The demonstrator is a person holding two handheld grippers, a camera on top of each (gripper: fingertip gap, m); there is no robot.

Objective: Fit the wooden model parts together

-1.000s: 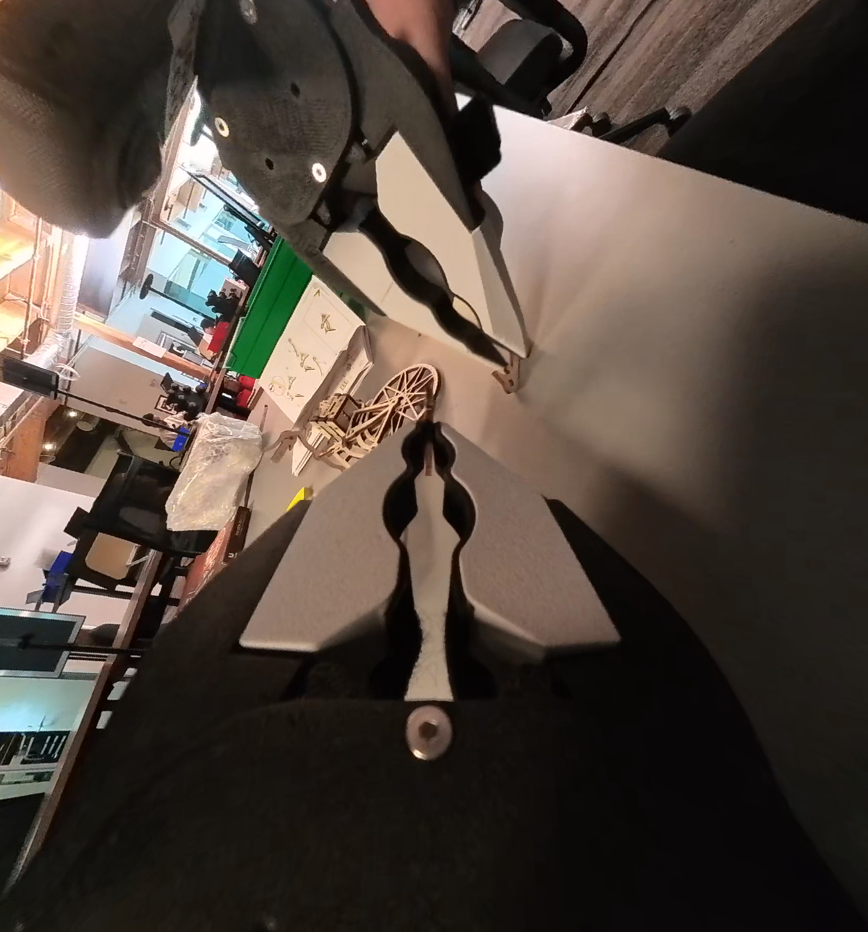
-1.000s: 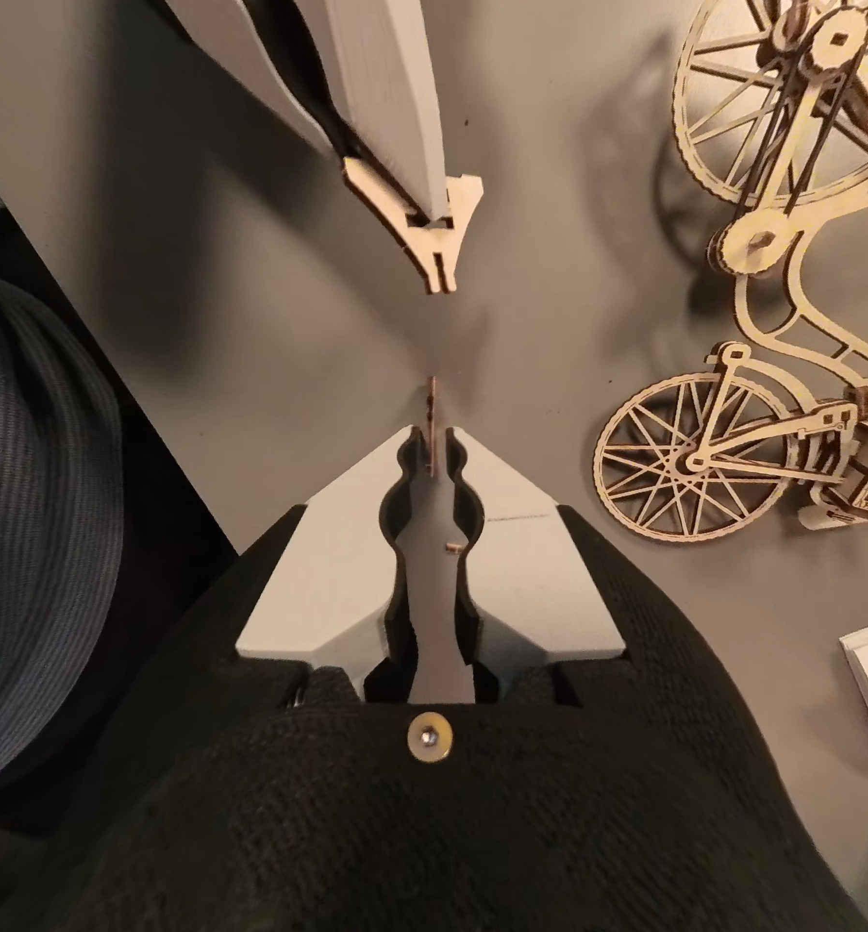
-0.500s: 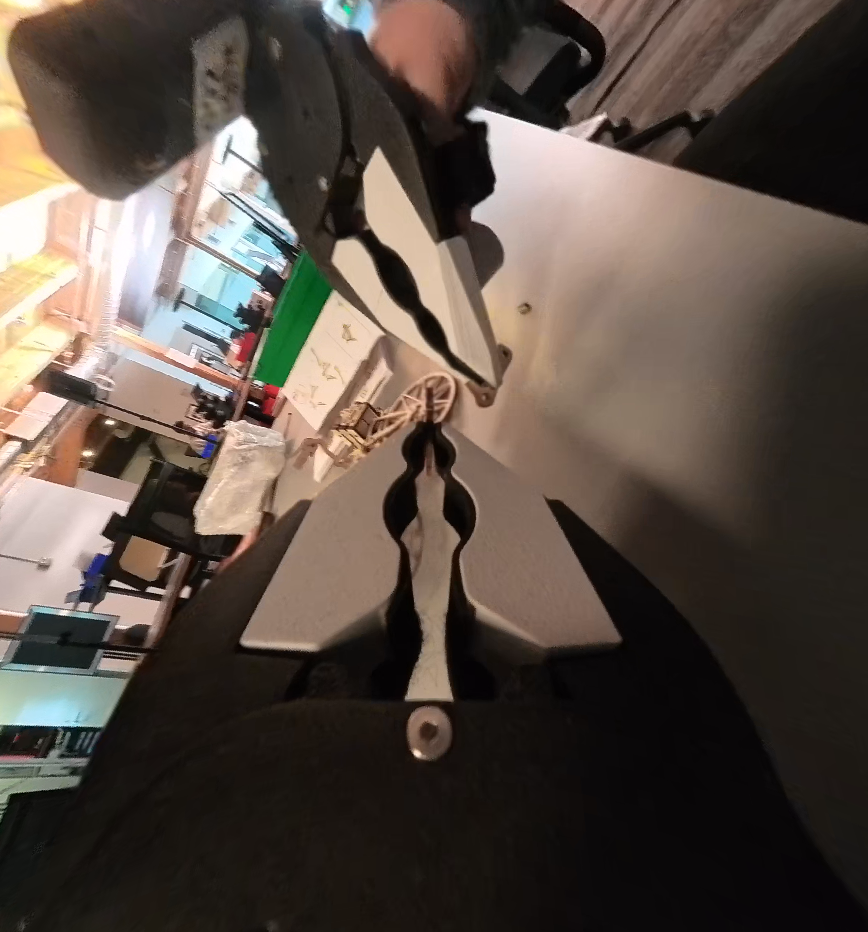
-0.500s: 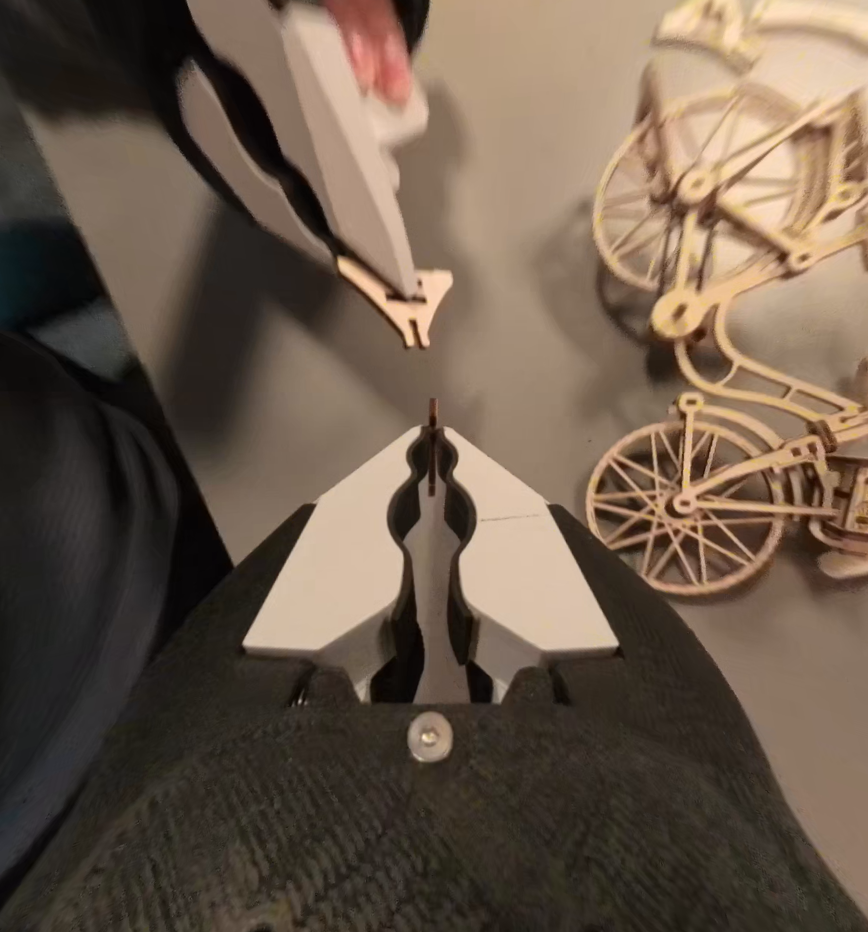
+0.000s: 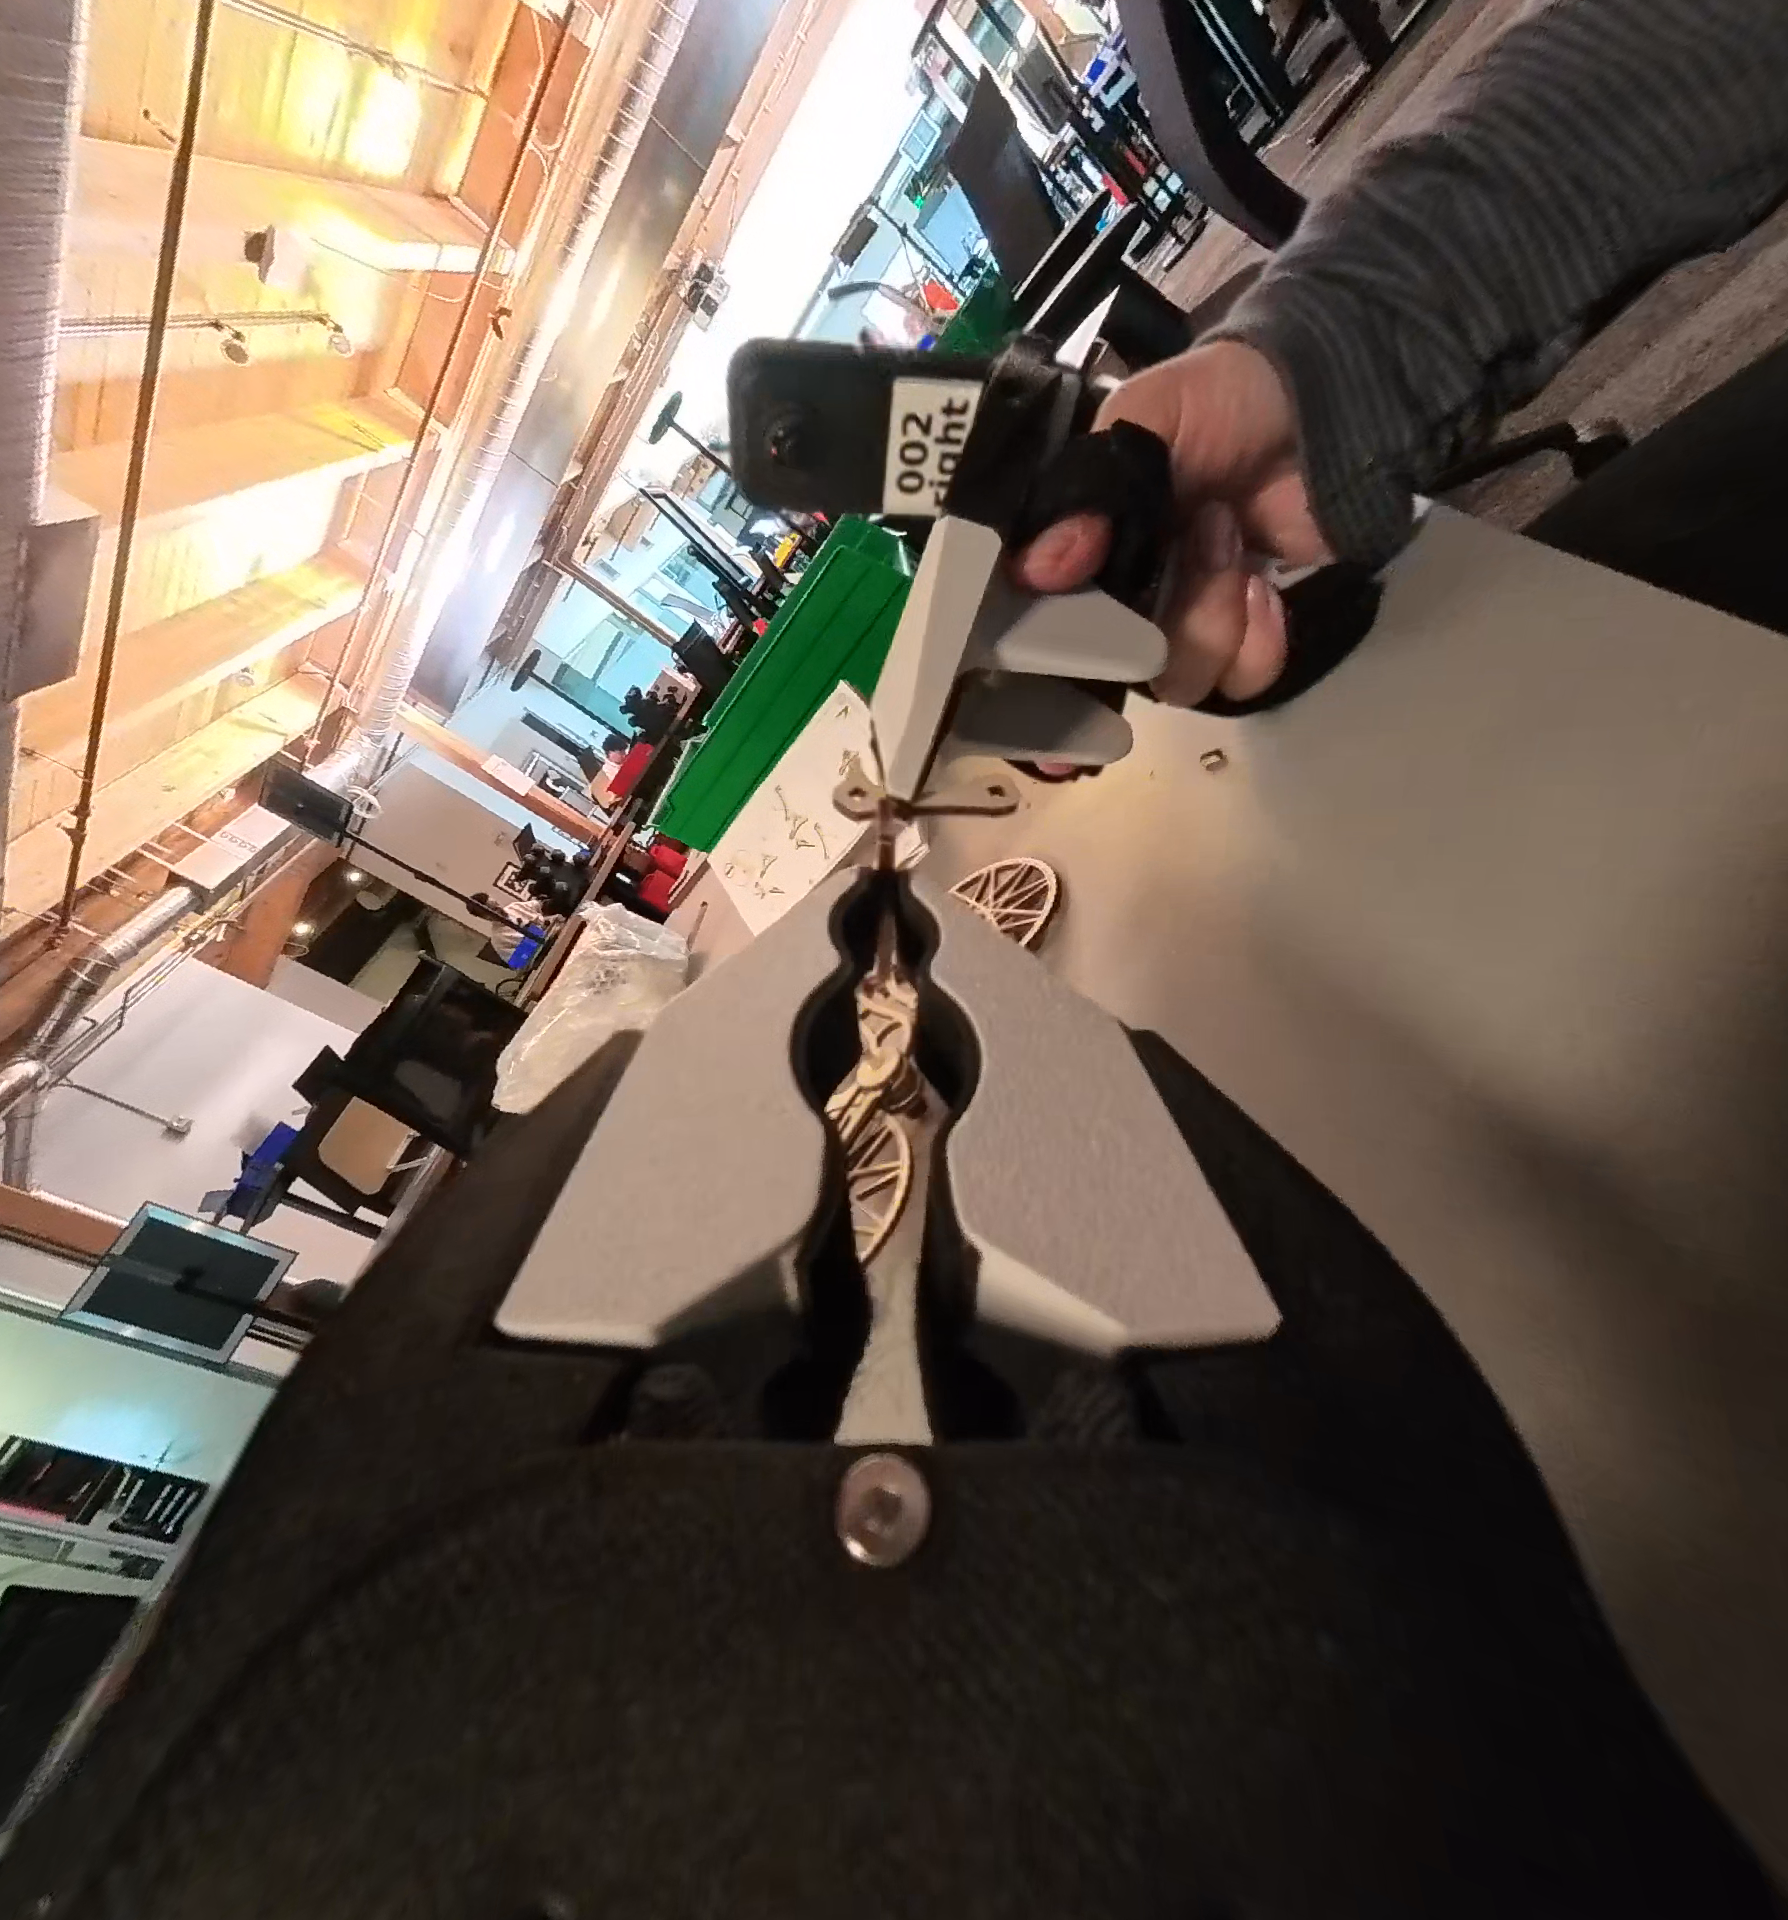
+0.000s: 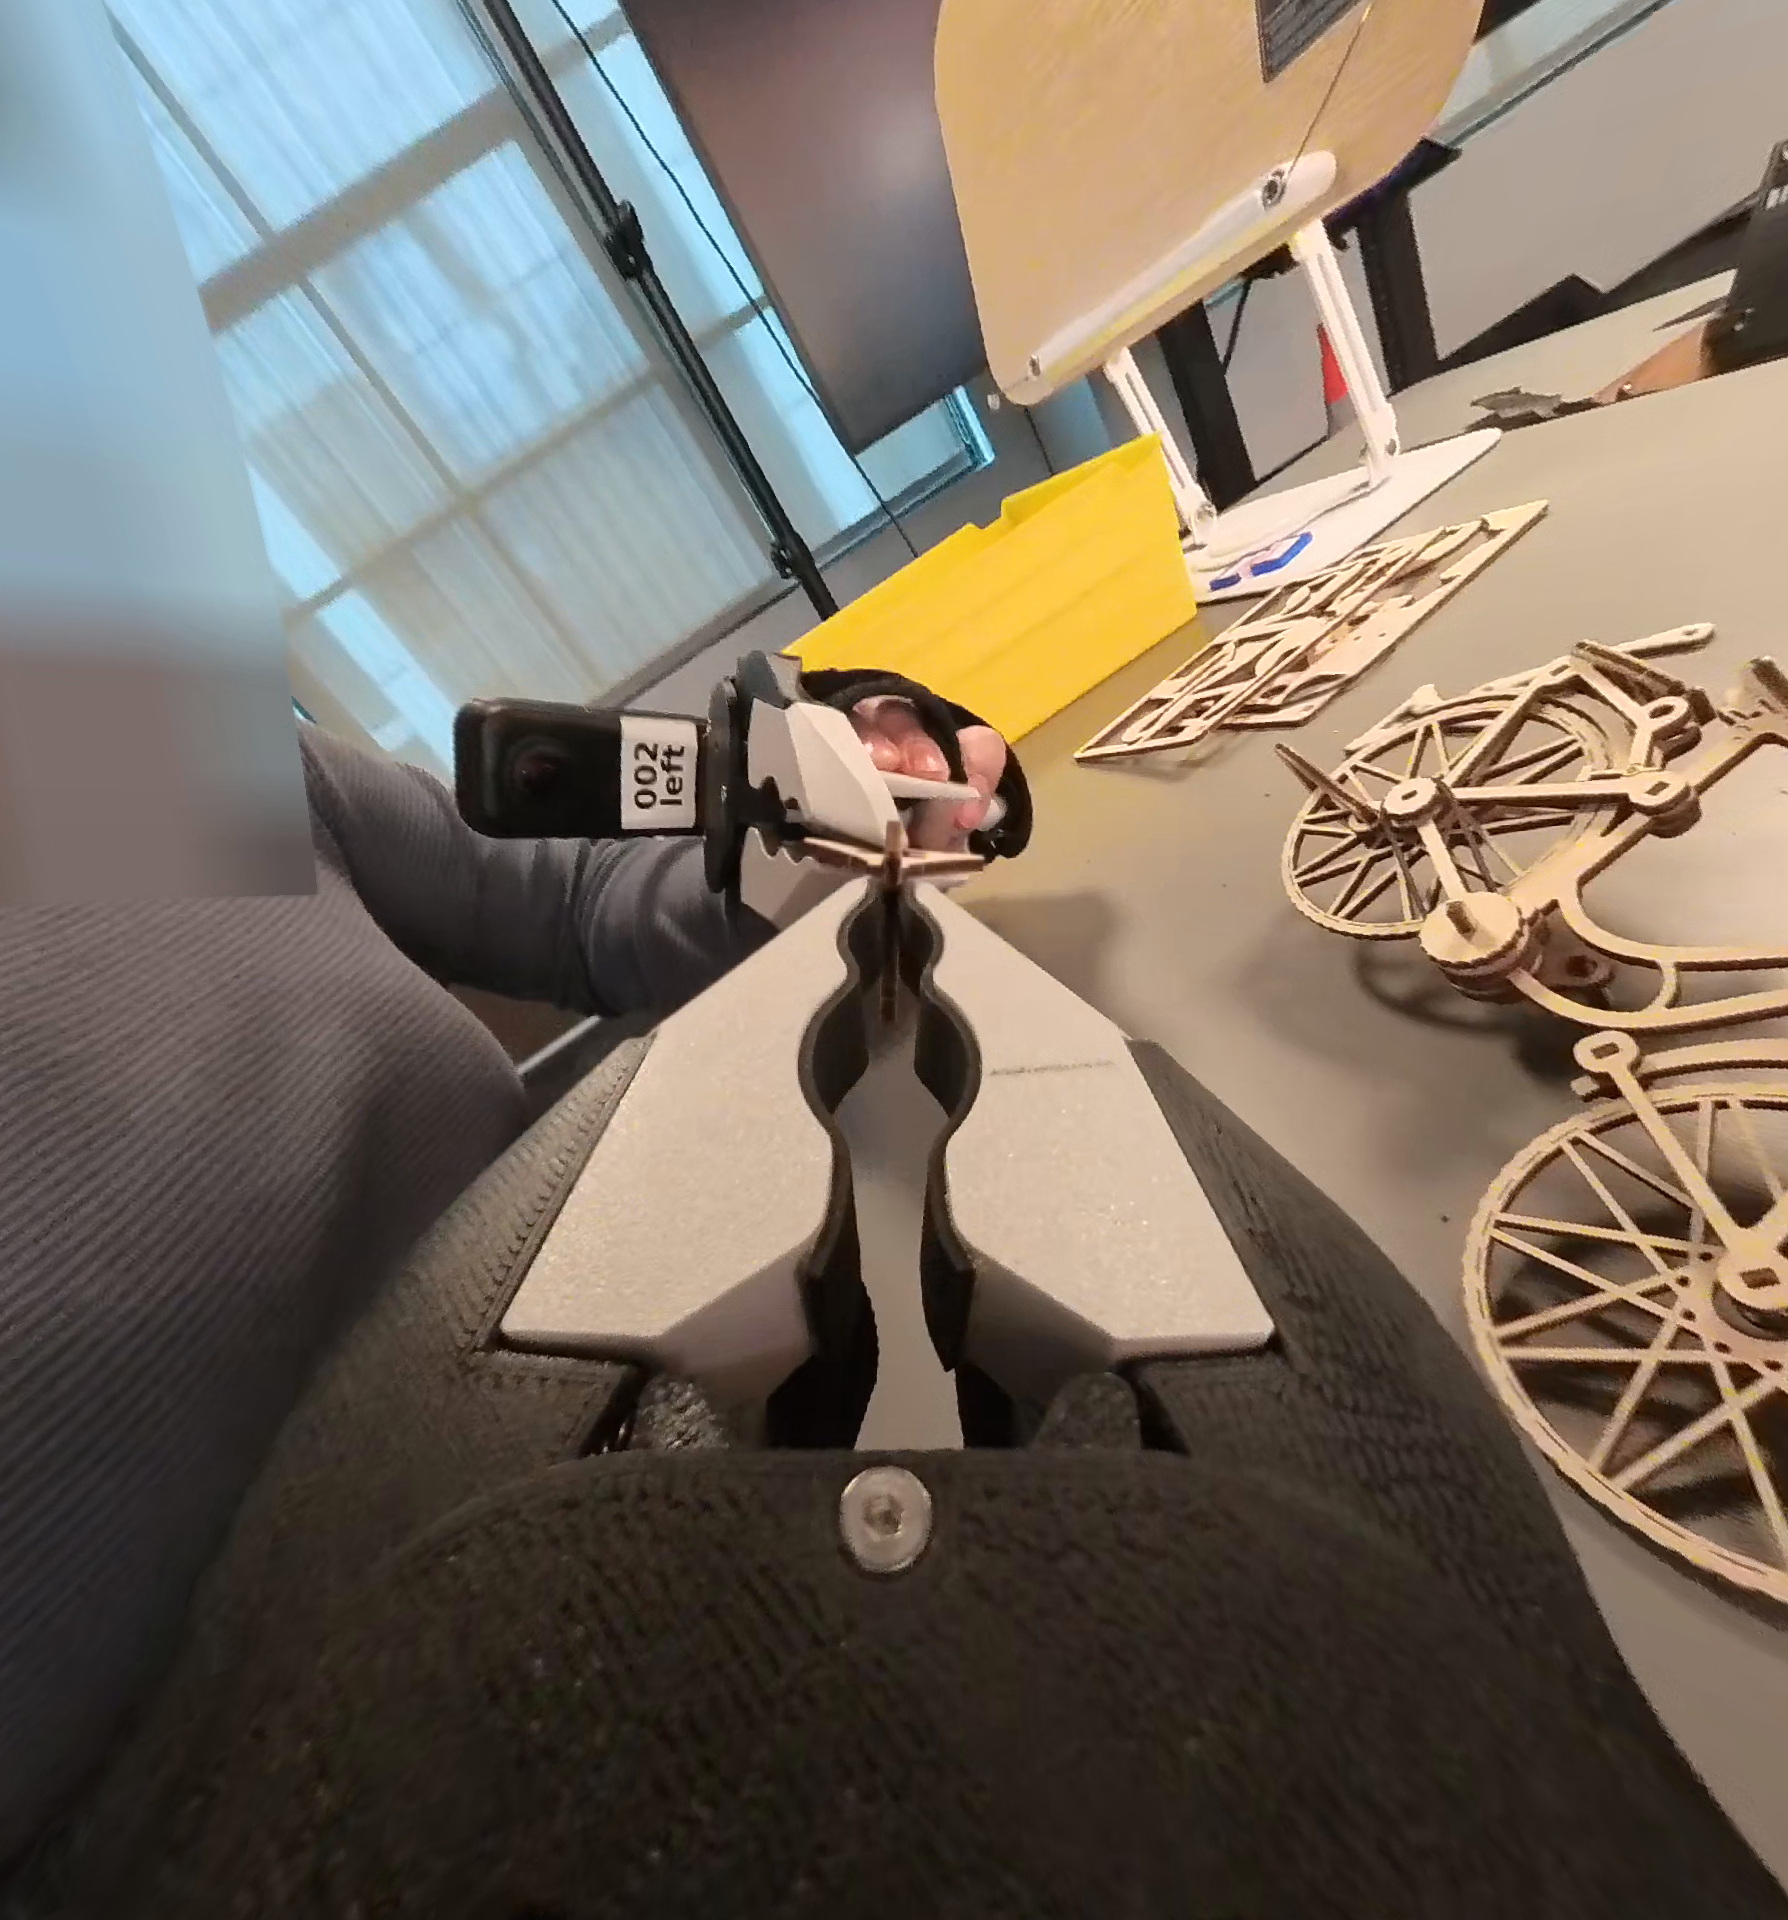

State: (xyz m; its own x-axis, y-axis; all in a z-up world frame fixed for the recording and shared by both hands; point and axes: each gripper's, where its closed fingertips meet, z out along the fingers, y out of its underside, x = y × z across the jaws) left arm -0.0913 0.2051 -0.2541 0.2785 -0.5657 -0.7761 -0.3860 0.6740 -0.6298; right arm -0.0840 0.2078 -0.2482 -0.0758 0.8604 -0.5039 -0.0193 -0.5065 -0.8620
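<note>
Both wood parts now crossed & touching, each hand-held gripper, L (image 5: pixel 882 883) & R (image 6: pixel 886 894), clenched on its part (image 6: pixel 888 935).

Hidden or cut off:

- Spoked wooden bicycle wheel (image 6: pixel 1700 1340): cut by the right edge in the right wrist view.
- Second pale wooden spoked wheel (image 5: pixel 1009 902): half covered by the left tool's grey finger in the left wrist view.
- Thin flat wooden part (image 6: pixel 887 935) gripped edge-on in the right tool (image 6: pixel 887 896): outline cannot be made out.
- Joint between that part and the wooden crosspiece (image 5: pixel 921 802): too small to judge as seated or only touching.
- Upper left of the right wrist view: blurred over.
- Yellow plastic bin (image 6: pixel 1025 613): near end covered by the far tool and hand.
</note>
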